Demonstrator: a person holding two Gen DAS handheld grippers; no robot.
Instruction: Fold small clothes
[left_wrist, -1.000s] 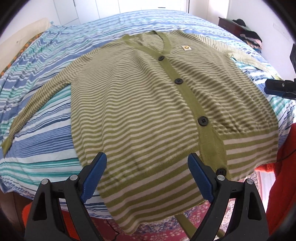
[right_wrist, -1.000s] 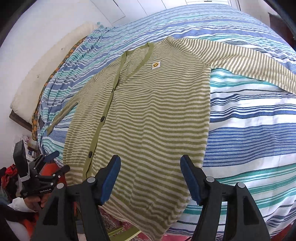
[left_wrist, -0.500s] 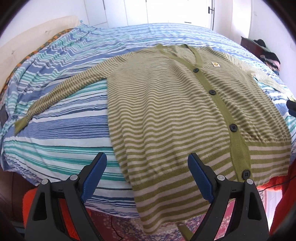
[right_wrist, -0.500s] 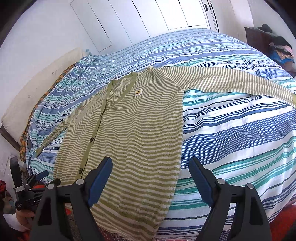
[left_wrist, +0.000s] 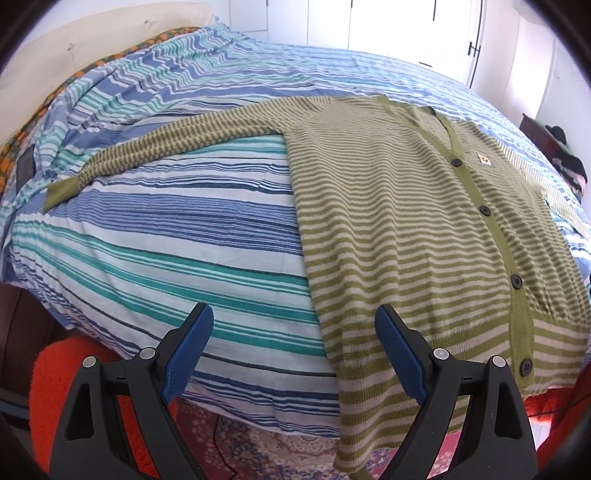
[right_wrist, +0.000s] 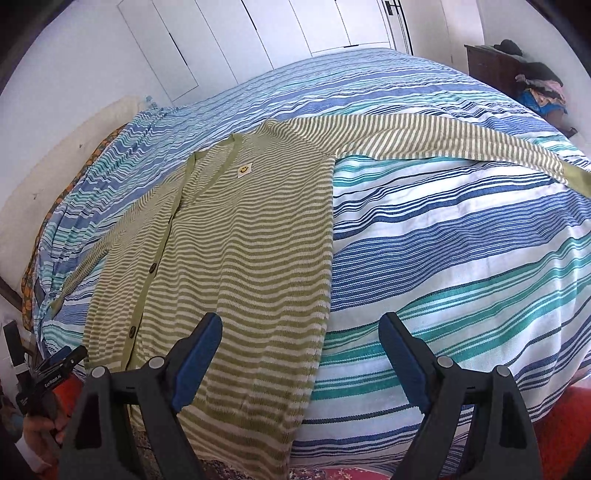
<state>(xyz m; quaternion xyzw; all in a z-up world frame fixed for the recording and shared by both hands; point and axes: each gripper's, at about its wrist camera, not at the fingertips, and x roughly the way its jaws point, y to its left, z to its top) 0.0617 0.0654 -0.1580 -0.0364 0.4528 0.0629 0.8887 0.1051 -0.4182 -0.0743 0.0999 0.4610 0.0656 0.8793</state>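
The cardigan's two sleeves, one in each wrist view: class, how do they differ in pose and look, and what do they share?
1. The left-view sleeve slants down toward its cuff; the right-view sleeve reaches out nearly level before dipping.
2. The left-view sleeve looks darker olive; the right-view sleeve is sunlit and paler.

Shared: both belong to the striped cardigan, lie spread flat on the striped bedspread, unfolded, and end in plain green cuffs.

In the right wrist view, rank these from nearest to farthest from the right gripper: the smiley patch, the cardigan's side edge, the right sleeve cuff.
From the right gripper:
1. Cardigan's side edge, just ahead between the open jaws.
2. Smiley patch, farther up, left of centre.
3. Right sleeve cuff, far right, on the striped bedspread.
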